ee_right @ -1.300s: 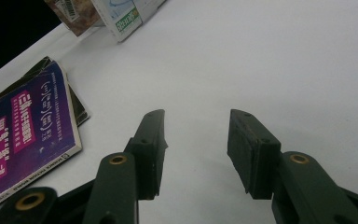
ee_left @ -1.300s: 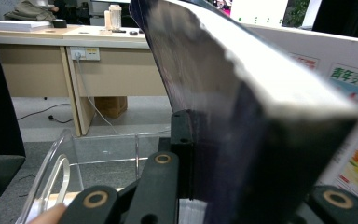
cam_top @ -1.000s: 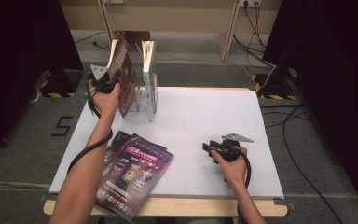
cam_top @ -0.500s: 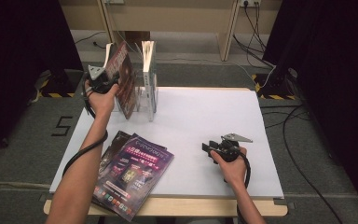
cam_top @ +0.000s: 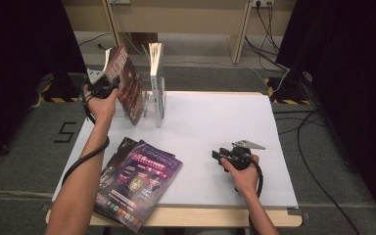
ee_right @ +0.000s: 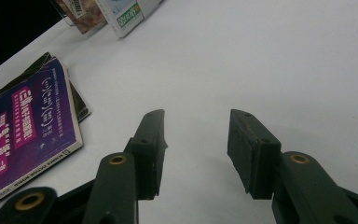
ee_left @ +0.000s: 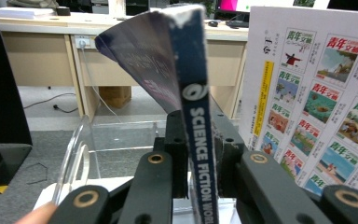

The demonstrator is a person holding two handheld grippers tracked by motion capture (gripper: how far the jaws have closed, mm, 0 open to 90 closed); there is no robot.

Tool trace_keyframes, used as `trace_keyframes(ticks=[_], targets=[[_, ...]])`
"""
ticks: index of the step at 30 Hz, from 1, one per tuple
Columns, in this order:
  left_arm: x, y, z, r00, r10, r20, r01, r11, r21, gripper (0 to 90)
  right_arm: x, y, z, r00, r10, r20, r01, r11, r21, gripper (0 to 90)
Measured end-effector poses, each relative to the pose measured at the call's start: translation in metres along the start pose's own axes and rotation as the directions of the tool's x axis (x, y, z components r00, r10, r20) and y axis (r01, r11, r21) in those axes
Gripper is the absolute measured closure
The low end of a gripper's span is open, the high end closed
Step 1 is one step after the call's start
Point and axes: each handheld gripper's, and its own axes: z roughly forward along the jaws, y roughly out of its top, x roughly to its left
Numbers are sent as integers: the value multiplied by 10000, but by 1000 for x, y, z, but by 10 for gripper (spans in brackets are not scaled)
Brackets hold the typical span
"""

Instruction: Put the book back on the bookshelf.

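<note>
**At the rack: one magazine going in, a stack still waiting**

Between the pads of the left tool [ee_left: 196,163] stands a thin glossy magazine with a dark blue spine lettered in white [ee_left: 196,121], pinched by that spine and held upright with its purple cover bowing away at the top. Its jaws have just been closing a little further on it. Just beyond the tool's tips lies the clear acrylic rack [ee_left: 116,140] at the far left of the white desk [cam_top: 215,122], and the held copy tilts over the rack's near slot without yet being settled in. Right beside it, a white-backed magazine printed with small coloured cover pictures [ee_left: 317,98] already stands filed.

Nearer the person, between the two tools, a short stack of purple-covered magazines [cam_top: 139,183] lies flat at the desk's front edge, so I judge the job is roughly midway: one filed, one nearly in, several left.

Farther right, the right tool [ee_right: 196,149] rests low over bare desk, jaws spread and empty, well apart from the stack.
</note>
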Motion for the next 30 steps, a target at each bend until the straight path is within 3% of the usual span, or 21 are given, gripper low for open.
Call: trace_keyframes(ticks=[4, 6, 11, 12, 14, 17, 23, 27, 30], targets=[[3, 3, 1, 10000, 51, -5, -51, 9999, 108, 801, 0, 0, -1, 10000, -11, -13, 11, 10000, 3, 568], [5, 5, 2, 9993, 375, 38, -375, 9992, 159, 805, 0, 0, -1, 10000, 63, -17, -63, 10000, 25, 568], [9, 5, 2, 9973, 715, 161, -717, 9974, 90, 798, 0, 0, 0, 10000, 82, -23, -82, 10000, 42, 568], [9, 6, 2, 9959, 874, 216, -876, 9961, 104, 798, 0, 0, 0, 9999, 126, -43, -125, 9999, 57, 568], [5, 10, 2, 9872, 1544, 400, -1550, 9878, 118, 796, 0, -1, 1, 10000, 32, -42, -32, 10000, 89, 568], [4, 12, 4, 9898, 1424, 100, -1425, 9897, 116, 798, 1, -1, 2, 10000, 47, -55, -46, 9999, 122, 567], [9, 8, 3, 9932, 1137, 254, -1133, 9934, -163, 806, -1, -2, 1, 9999, 94, -45, -93, 9999, 92, 567], [17, 3, 1, 9978, 596, 304, -590, 9980, -207, 808, 0, -1, 1, 10000, -29, -58, 29, 9999, 104, 568], [21, 1, -1, 9961, 692, 545, -677, 9973, -290, 809, 2, -1, 2, 10000, 3, -86, -2, 9999, 114, 568]])
